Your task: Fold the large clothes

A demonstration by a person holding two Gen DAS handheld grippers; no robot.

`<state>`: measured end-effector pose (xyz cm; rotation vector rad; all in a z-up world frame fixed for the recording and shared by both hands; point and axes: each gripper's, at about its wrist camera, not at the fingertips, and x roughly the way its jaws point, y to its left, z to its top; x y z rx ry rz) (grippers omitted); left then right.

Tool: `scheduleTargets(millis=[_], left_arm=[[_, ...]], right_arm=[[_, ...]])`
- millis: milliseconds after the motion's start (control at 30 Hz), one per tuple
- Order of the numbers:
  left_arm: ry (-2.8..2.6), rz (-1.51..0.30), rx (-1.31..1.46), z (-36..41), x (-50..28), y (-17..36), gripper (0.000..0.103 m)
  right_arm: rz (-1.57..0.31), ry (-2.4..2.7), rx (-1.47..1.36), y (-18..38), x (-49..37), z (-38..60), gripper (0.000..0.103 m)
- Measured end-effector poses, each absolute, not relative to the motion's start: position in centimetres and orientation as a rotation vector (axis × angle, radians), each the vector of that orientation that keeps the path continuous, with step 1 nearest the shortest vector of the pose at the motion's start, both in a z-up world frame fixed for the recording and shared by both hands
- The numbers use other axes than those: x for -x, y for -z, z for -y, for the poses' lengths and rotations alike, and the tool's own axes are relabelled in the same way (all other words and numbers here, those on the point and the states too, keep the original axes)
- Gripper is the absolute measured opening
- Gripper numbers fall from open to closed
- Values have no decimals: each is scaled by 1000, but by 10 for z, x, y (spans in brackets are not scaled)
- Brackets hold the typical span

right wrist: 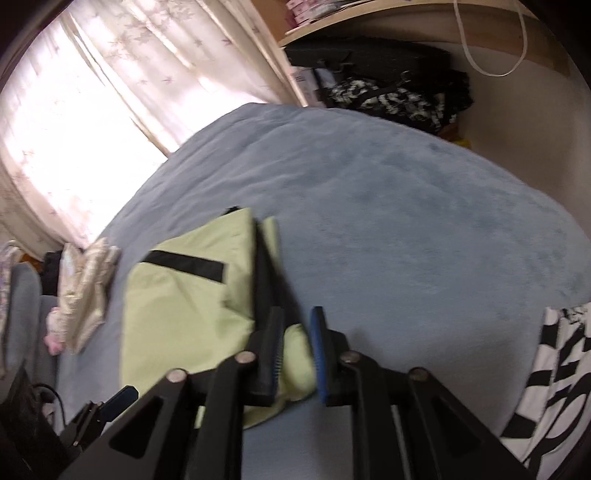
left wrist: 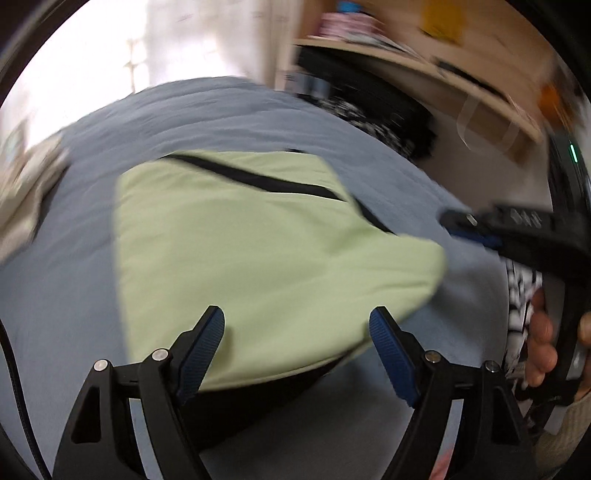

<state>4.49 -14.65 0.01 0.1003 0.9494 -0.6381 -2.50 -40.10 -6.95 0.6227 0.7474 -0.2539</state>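
Nearest in the left wrist view, the left gripper [left wrist: 297, 325] has its blue-padded fingers [left wrist: 205, 347] spread wide with nothing between them, poised just above the near edge of the pale green garment with black trim [left wrist: 236, 251].

In the right wrist view, the right gripper [right wrist: 297, 347] has its fingers only slightly parted, with a bunched corner of the same garment lying in the gap; whether the pads press on it I cannot tell.

The garment lies folded into a rough rectangle on the blue-grey fleecy bedcover [right wrist: 406, 206].

Beyond it are a crumpled cream cloth [right wrist: 83, 291] at the bed's edge, light curtains [right wrist: 110, 85] and a wooden shelf [right wrist: 369, 26].

The fold looks just laid down and is being let go. Next would likely come freeing the right corner, then smoothing or gripping an edge for another fold.
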Motion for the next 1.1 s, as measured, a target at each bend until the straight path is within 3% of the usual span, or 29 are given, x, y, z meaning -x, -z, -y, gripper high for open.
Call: scheduleTargets(millis=[267, 467, 700, 733, 767, 967, 1100], left_arm=[[422, -1031, 113, 56, -81, 21, 79], [435, -1086, 132, 49, -84, 44, 79], [465, -1127, 142, 65, -89, 59, 79], [467, -1128, 141, 67, -91, 61, 79], [467, -1128, 139, 70, -92, 61, 79], [506, -1089, 131, 85, -88, 51, 79], [475, -1101, 28, 110, -80, 70, 77]], right_arm=[[-944, 16, -770, 88, -4, 400, 21], [-1061, -43, -815, 111, -16, 394, 22], [-1051, -63, -774, 124, -46, 389, 21], [-1038, -64, -739, 122, -50, 387, 9], [-1019, -67, -698, 119, -54, 384, 5], [-806, -42, -560, 65, -30, 388, 3], [-882, 31, -501, 96, -31, 397, 3]])
